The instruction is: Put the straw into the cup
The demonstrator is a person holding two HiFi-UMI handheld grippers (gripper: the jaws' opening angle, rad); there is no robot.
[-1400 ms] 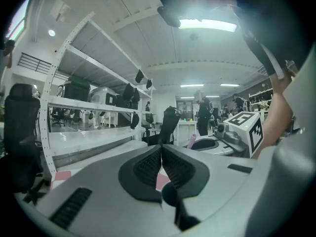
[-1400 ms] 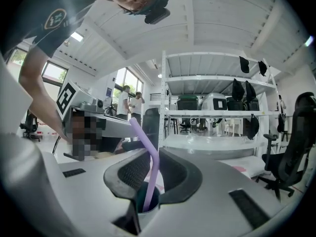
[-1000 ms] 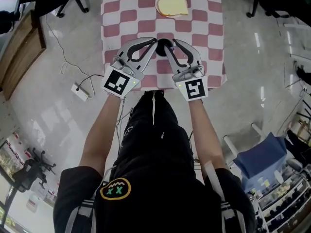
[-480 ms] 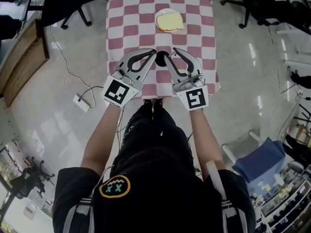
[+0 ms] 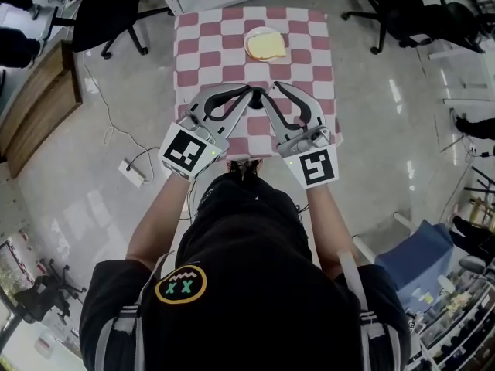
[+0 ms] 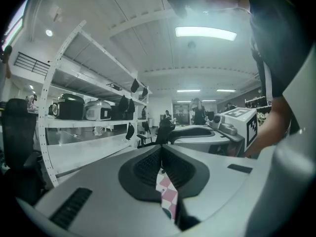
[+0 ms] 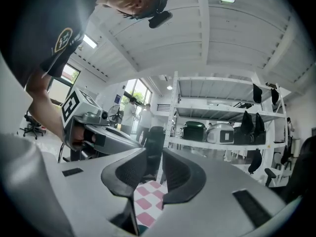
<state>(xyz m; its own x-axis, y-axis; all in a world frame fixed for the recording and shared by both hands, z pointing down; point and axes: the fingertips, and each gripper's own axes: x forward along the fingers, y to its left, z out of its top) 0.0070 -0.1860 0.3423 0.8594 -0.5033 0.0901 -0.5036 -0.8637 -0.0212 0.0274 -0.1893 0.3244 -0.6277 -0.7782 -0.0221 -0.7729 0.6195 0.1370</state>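
Note:
Both grippers are held side by side, level, high above the near edge of the checkered table [image 5: 203, 52]. My left gripper [image 5: 248, 91] [image 6: 161, 147] has its fingertips touching and nothing between them. My right gripper [image 5: 267, 93] [image 7: 154, 157] shows a narrow gap between its pads; its jaws are closing with nothing held between them. A small dark round thing, probably the cup [image 5: 257, 93], shows on the cloth between the two tips, far below them. I see no straw in any view. Farther back on the table sits a white plate with a pale yellow thing [image 5: 265, 43].
Office chairs [image 5: 116, 14] stand round the table's far end. A power strip with cable [image 5: 131, 172] lies on the floor at left, beside a wooden board [image 5: 35, 99]. A blue seat [image 5: 418, 253] is at lower right. White shelving with appliances [image 7: 212, 132] fills both gripper views.
Both grippers have risen together, away from the table, which now looks smaller and farther up in the head view. Their tips stay close together.

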